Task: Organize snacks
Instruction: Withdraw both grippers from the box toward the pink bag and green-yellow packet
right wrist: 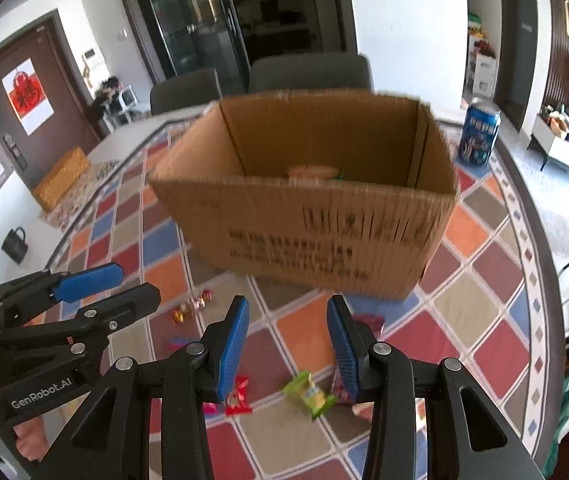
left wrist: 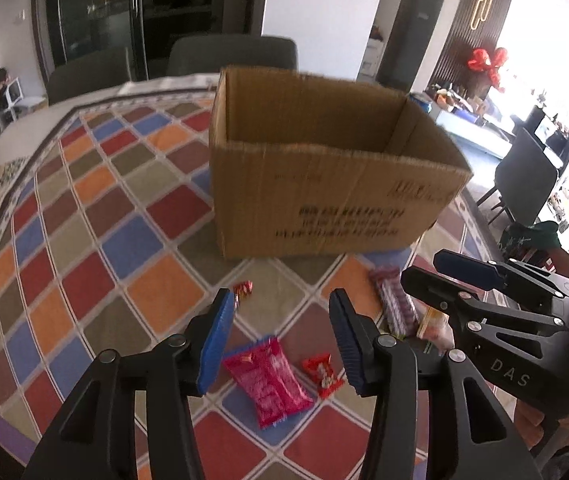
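Observation:
An open cardboard box [left wrist: 324, 200] [right wrist: 304, 220] stands on the checked tablecloth, and something orange [right wrist: 312, 172] lies inside it. Loose snacks lie in front of the box. My left gripper [left wrist: 282, 336] [right wrist: 136, 282] is open and points down over a pink packet [left wrist: 268, 380] and a red candy [left wrist: 322, 374], with nothing between its pads. My right gripper [right wrist: 287, 340] [left wrist: 424, 268] is open too, above a green packet [right wrist: 310, 394] and a red candy [right wrist: 238, 396]. A long pink packet [left wrist: 394, 304] and a yellowish one [left wrist: 430, 322] lie under the right gripper.
A blue can [right wrist: 478, 132] stands to the right of the box. Small wrapped candies [right wrist: 192, 306] [left wrist: 242, 290] lie near the box's front. Grey chairs [right wrist: 308, 74] stand behind the table. A hand [right wrist: 30, 440] holds the left gripper.

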A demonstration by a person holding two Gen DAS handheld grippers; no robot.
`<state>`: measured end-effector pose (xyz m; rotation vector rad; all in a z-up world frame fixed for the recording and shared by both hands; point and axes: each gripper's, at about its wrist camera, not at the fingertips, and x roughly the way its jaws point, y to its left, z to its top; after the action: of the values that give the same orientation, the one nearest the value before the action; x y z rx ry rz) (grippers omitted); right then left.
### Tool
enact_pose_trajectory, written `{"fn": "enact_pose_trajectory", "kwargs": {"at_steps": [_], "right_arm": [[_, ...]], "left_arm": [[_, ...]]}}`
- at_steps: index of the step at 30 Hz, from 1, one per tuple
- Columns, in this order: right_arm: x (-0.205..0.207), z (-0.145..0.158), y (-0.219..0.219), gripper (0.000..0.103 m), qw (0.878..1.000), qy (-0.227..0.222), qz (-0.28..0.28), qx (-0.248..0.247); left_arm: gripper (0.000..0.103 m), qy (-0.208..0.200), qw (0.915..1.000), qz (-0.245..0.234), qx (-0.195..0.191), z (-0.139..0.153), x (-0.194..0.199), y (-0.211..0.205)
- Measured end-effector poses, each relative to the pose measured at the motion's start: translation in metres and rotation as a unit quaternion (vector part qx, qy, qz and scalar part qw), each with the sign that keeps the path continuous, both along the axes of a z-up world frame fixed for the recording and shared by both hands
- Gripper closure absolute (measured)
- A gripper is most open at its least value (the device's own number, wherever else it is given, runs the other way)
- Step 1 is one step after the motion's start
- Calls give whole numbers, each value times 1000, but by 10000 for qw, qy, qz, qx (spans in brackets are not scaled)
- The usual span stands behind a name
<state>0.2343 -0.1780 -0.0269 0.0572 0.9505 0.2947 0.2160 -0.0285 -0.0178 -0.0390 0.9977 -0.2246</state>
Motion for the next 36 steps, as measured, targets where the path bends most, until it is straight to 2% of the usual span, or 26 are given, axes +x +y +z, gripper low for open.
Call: {"fn": "enact_pose_trajectory", "kwargs": {"at_steps": [13, 36], "right_arm": [[-2, -44, 7, 61, 9947, 944, 288, -274], [-16, -86, 18, 61, 9836, 1417, 805, -776]], "left_arm": [[46, 800, 9966, 135, -131, -50, -12, 4], [44, 1370, 9905, 107, -23, -95, -23, -1]]}}
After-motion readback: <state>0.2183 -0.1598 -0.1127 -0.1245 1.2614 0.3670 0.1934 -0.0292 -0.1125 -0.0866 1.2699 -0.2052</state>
